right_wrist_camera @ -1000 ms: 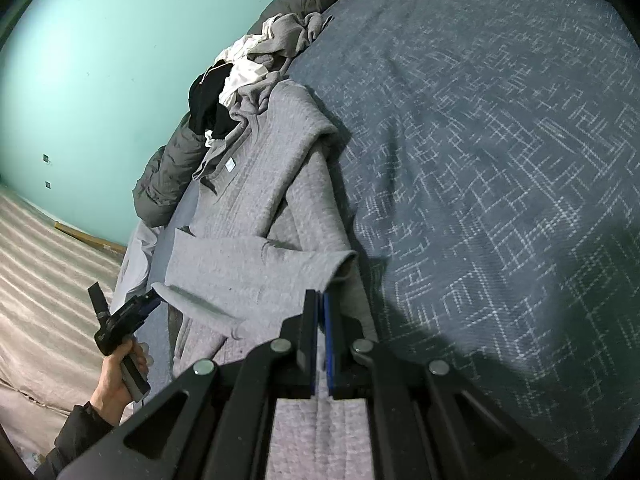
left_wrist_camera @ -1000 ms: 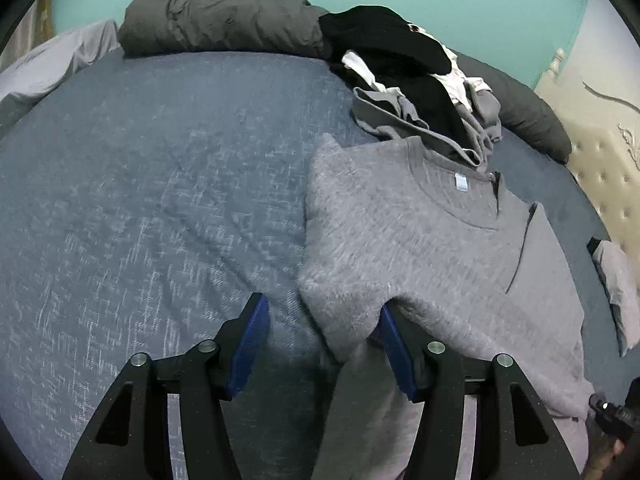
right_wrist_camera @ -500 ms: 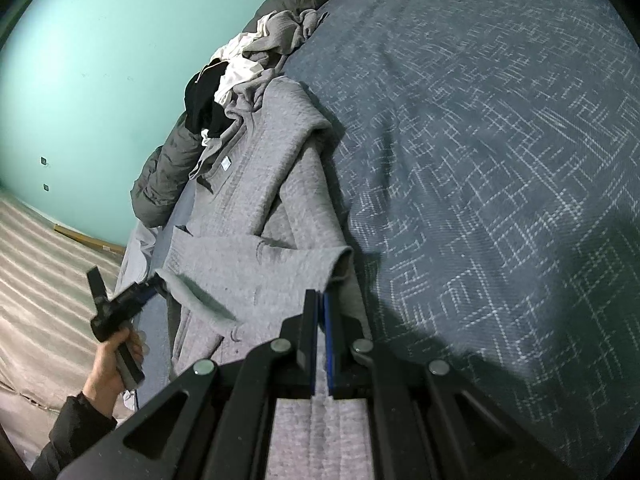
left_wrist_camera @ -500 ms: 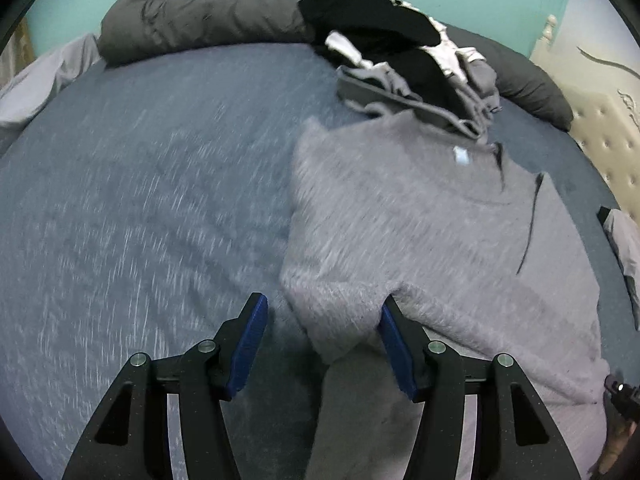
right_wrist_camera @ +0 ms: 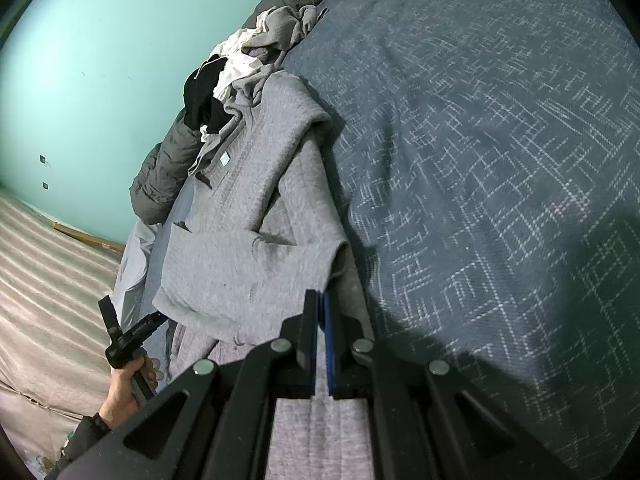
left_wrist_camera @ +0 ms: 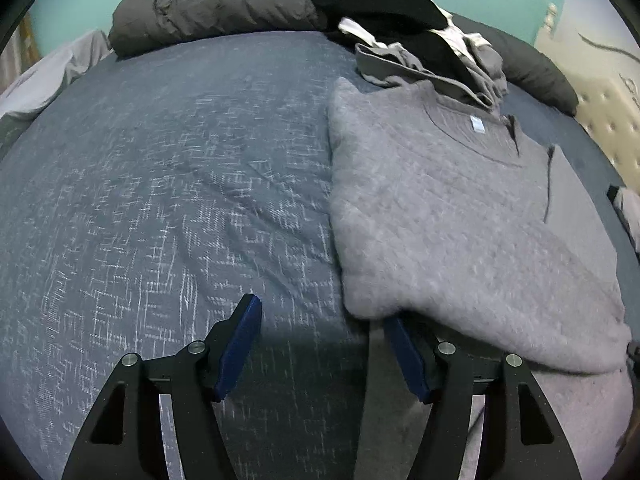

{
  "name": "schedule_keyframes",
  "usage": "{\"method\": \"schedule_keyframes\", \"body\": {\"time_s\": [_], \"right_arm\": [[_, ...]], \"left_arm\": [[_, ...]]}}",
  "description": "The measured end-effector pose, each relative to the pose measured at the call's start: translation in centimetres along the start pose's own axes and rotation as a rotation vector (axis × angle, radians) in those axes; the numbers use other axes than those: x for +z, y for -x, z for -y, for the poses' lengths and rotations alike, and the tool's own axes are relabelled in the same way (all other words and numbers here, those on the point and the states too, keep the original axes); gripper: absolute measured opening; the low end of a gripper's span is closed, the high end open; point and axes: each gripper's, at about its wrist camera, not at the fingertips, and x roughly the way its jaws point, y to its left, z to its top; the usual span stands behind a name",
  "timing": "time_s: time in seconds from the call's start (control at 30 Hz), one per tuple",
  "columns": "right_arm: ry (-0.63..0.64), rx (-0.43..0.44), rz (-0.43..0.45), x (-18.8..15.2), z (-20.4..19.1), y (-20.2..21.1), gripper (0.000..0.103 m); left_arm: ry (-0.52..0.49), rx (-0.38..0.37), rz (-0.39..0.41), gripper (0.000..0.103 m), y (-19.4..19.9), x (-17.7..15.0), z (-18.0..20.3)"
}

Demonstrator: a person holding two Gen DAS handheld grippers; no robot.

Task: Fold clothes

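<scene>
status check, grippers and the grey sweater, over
Left gripper open, empty, beside grey sweater. Right gripper shut on sweater's hem. Sleeve folded across. Clothes pile touches the collar.

Grey sweater [left_wrist_camera: 460,208], fuzzy knit, lies neck-up on the blue bed [left_wrist_camera: 180,168] w/ white neck label showing. 1 sleeve folded across the body; a side folded in lengthwise. Collar end touches the unfolded clothes pile [left_wrist_camera: 420,44] nr the bed's far edge. Hem end pinched in right gripper [right_wrist_camera: 320,312].

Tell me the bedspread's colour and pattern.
Dark blue bedspread with a fine white crosshatch; clearest in the right wrist view.
</scene>
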Motion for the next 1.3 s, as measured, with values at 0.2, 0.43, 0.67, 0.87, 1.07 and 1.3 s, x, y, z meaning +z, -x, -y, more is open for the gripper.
{"method": "schedule_keyframes", "body": {"time_s": [0.2,0.43,0.67,0.87,1.07,1.3], "right_arm": [[0.006,-0.004,-0.001,0.1,-0.1,-0.1,0.003],[0.016,-0.001,-0.005,0.1,-0.3,-0.3,0.003],[0.063,0.006,-0.028,-0.2,-1.4,-0.7,0.003],[0.058,0.007,-0.043,-0.5,-1.2,-1.2,0.003],[0.057,0.009,-0.051,-0.5,-1.3,-1.5,0.003],[0.056,0.002,-0.053,-0.5,-1.2,-1.7,0.003]], "left_arm": [[-0.081,-0.012,-0.014,0.03,-0.9,1.2,0.9],[-0.236,0.11,0.029,0.006,1.9,3.0,1.9],[-0.384,0.251,0.002,0.009,2.6,4.7,2.2],[-0.218,0.125,-0.005,0.047,1.4,2.9,0.4],[-0.052,0.0,-0.012,0.049,0.2,1.0,-1.4],[-0.038,-0.058,0.03,0.049,-0.1,1.3,-0.7]]}}
